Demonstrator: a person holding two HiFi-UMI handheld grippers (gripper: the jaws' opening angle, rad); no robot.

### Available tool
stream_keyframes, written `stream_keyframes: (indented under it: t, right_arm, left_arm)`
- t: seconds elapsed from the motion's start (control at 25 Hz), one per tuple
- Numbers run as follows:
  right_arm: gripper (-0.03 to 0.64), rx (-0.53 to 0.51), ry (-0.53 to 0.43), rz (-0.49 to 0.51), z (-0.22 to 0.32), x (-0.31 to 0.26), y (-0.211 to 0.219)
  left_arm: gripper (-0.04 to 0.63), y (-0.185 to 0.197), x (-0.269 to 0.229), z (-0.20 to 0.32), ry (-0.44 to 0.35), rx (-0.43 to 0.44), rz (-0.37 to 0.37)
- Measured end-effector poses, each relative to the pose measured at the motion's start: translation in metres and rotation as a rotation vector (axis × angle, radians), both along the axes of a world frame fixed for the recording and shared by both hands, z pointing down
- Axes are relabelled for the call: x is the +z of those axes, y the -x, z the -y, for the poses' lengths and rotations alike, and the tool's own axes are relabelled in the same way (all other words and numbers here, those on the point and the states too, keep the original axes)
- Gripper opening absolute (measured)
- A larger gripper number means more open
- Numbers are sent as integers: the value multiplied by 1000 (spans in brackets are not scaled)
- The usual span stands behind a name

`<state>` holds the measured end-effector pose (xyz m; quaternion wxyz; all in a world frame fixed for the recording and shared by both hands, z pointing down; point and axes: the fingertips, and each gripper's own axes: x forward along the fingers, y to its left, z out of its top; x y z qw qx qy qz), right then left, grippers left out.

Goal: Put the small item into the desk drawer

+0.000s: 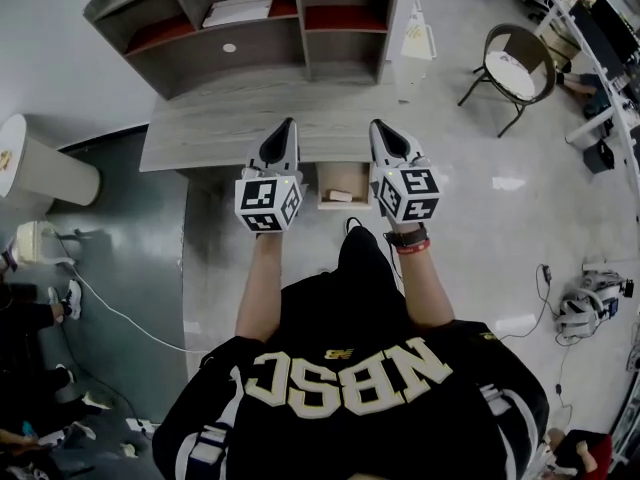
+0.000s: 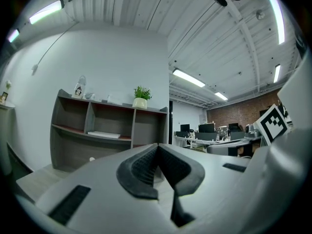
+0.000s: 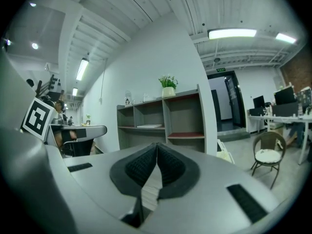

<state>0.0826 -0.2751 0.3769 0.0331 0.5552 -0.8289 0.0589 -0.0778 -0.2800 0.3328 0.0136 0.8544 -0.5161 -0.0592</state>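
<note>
The head view looks down on a grey wooden desk [image 1: 230,118]. Its drawer [image 1: 343,171] is pulled out below the front edge, between my two grippers. A small pale item [image 1: 341,196] lies inside the drawer. My left gripper [image 1: 287,128] hovers over the desk's front edge, left of the drawer, jaws shut with nothing in them. My right gripper [image 1: 380,128] hangs just right of the drawer, also shut and empty. In the left gripper view the left gripper [image 2: 157,147] has its pads closed together. The right gripper [image 3: 156,147] shows the same in its own view.
A shelf unit [image 1: 250,18] stands along the desk's back, with a white stack [image 1: 238,10] on one shelf. A chair [image 1: 515,68] stands at the right. A white round stand [image 1: 35,168] and cables [image 1: 120,313] are at the left.
</note>
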Motion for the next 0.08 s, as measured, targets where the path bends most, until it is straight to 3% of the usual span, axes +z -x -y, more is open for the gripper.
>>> stream_keyframes:
  t: [0.08]
  right_arm:
    - [11,-10,12,-2,4,6,5]
  left_arm:
    - [14,2,8,4,15,-2,1]
